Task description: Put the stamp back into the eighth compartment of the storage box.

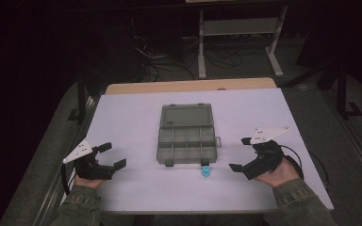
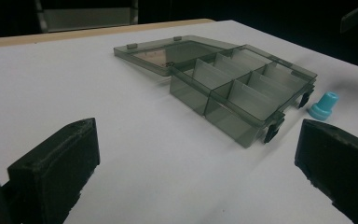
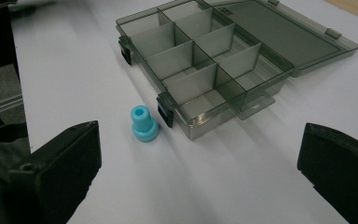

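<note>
A smoky grey plastic compartment box (image 1: 187,145) (image 2: 242,86) (image 3: 200,70) lies open in the middle of the white table (image 1: 136,117), its lid (image 1: 186,116) folded back flat, its compartments empty. A small blue stepped plug (image 1: 206,171) (image 2: 324,105) (image 3: 144,124) stands upright just in front of the box's near right latch. My left gripper (image 1: 113,155) (image 2: 191,177) rests at the table's front left, open and empty. My right gripper (image 1: 240,153) (image 3: 200,177) sits at the front right, open and empty, a little to the right of the plug.
A wooden strip (image 1: 191,85) edges the far side of the table. Beyond it stand a grey metal frame (image 1: 238,33) and loose cables (image 1: 169,61) on a dark floor. Dark drop-offs flank the table left and right.
</note>
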A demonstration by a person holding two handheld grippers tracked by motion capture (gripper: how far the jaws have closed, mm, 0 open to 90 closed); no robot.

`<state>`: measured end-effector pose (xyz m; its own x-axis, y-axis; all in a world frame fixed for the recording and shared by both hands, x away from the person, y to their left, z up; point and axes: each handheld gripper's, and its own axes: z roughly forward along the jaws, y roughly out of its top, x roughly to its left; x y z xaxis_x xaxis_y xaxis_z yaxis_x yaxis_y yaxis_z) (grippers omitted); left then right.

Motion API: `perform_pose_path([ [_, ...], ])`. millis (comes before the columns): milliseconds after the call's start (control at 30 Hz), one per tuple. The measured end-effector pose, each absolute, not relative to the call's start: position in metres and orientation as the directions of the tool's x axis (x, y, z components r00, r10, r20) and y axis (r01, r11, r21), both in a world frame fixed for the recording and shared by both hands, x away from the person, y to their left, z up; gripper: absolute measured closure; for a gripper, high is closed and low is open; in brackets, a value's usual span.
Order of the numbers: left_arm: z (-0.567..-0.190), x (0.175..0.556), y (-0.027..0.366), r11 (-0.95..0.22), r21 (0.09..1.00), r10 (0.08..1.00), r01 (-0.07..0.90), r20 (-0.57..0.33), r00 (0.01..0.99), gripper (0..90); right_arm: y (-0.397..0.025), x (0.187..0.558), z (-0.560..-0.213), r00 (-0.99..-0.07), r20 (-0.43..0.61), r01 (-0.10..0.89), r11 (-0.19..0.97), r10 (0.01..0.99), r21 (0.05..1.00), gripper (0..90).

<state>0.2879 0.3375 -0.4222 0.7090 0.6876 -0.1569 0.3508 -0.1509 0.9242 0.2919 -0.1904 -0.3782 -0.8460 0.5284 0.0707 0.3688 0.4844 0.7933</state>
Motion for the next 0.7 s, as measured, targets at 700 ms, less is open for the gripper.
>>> perform_pose_path([
  [700, -0.422, 0.288, 0.337, -0.154, 0.923, 0.687, 0.354, -0.157, 0.709, 0.0, -0.170, 0.292, -0.379, -0.879, 0.070, 0.349, 0.536, 0.471, 0.769, 0.0],
])
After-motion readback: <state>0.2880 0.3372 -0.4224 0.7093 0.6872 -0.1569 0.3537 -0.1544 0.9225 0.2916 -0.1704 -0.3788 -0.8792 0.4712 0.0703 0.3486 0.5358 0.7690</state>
